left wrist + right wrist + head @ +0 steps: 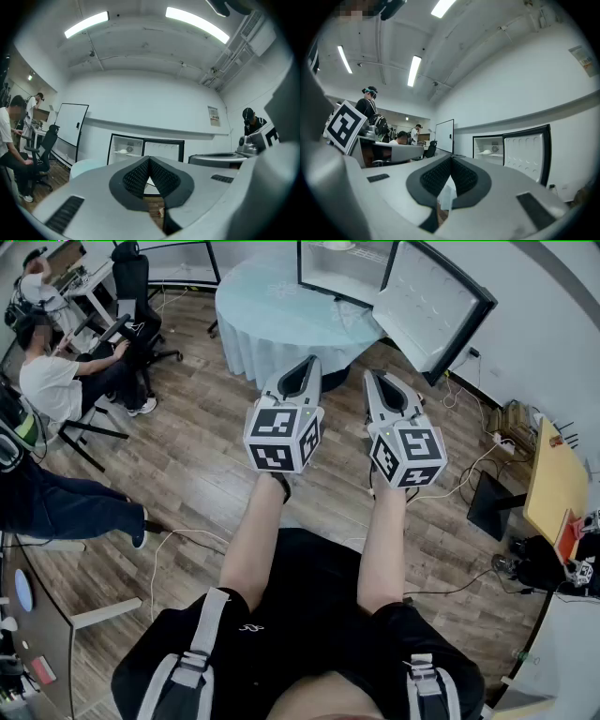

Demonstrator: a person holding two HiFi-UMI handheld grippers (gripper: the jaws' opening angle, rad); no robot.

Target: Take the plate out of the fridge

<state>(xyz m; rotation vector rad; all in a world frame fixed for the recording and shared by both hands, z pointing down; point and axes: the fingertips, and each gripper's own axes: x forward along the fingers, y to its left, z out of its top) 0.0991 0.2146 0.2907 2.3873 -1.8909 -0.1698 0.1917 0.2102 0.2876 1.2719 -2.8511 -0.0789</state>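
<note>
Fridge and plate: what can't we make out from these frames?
plate: both gripper views, too small; only a pale shape on a fridge shelf.
fridge: head view, the top frame edge cuts off its upper interior.
fridge's lower part: left gripper view, hidden behind the left gripper with its shut tongs.
wall notice: left gripper view, print too small to read.
</note>
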